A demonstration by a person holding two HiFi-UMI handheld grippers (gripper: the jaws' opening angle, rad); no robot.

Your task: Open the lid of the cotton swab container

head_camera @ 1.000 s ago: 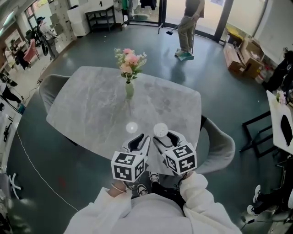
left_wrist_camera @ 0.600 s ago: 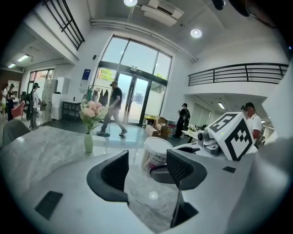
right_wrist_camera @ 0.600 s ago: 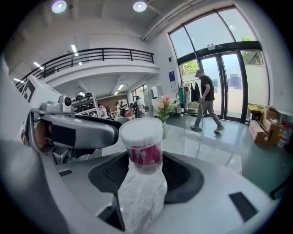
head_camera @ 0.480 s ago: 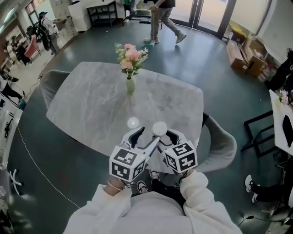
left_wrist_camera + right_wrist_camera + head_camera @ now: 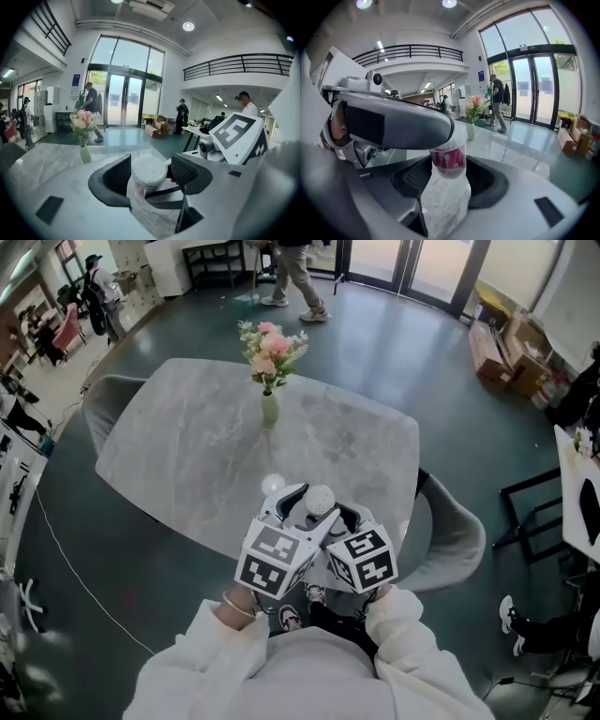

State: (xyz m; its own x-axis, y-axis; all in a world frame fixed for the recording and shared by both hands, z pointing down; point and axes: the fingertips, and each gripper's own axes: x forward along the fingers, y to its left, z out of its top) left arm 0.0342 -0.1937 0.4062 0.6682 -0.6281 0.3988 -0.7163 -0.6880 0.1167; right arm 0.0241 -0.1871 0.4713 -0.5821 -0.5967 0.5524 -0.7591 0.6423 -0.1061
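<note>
Since the earlier frames my left claw (image 5: 148,173) has swung right and risen a little, so that its marker cube now sits hard against the cube of the right claw (image 5: 449,172). Its jaws have just been opening and now stand wide apart. The container (image 5: 320,500) is between them: in the left gripper view its white top of swab tips sits between the two ribbed pads. It is very near the left pad and a small gap shows at the right one, with no pressing seen. The lid (image 5: 273,485) is off. It lies flat on the worktop (image 5: 187,456) just beyond and left of my left claw, apart from both claws, about where it lay before. The right claw is clamped on the container, and in the right gripper view both pads meet the body at its pink label. One jaw of the left claw crosses over the top from the left. I cannot tell whether the container's base rests on the worktop or hangs just above it; it is at the near edge, close to my body. Farther along the worktop stands the vase (image 5: 269,409) with pink flowers (image 5: 269,345), well apart from the claws. A person (image 5: 291,273) on the floor beyond has walked from right to left. A grey chair (image 5: 450,540) stands at the worktop's right side.
</note>
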